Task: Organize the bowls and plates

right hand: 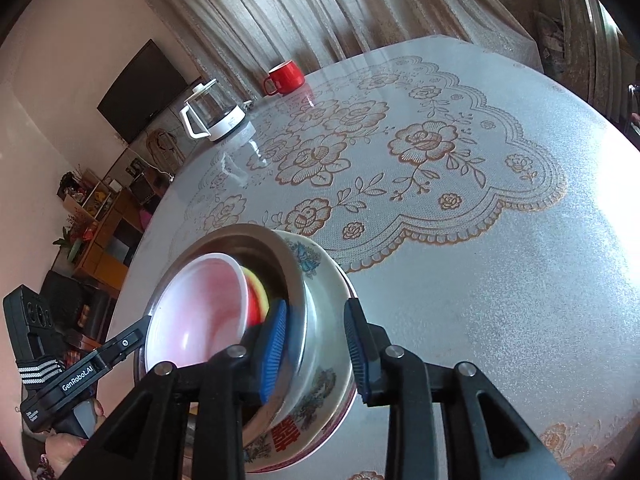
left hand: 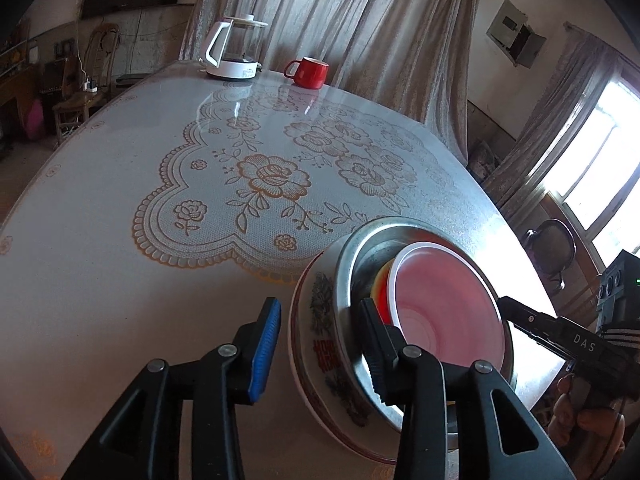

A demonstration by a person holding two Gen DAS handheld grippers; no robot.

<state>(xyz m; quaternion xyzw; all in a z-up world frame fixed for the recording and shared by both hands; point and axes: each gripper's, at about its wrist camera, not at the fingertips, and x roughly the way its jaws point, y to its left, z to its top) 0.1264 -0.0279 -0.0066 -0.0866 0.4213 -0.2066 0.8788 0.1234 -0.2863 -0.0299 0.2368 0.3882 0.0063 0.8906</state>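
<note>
The nested stack, a pink plastic bowl (left hand: 444, 300) inside a steel bowl (left hand: 352, 256) inside a floral ceramic bowl (left hand: 316, 320), sits on the lace-covered bench (left hand: 200, 280). Left tongs (left hand: 320, 352) and right tongs (right hand: 316, 352) straddle opposite rims, parted and apparently clear. Releasing seems underway; next, lift both clear.

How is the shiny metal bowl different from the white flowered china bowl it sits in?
The shiny metal bowl is plain grey steel; the white flowered china bowl carries painted blossoms and red characters. The metal bowl sits nested inside the china bowl, which is wider and rests on the table. Both are round, and both are straddled by open grippers.
</note>
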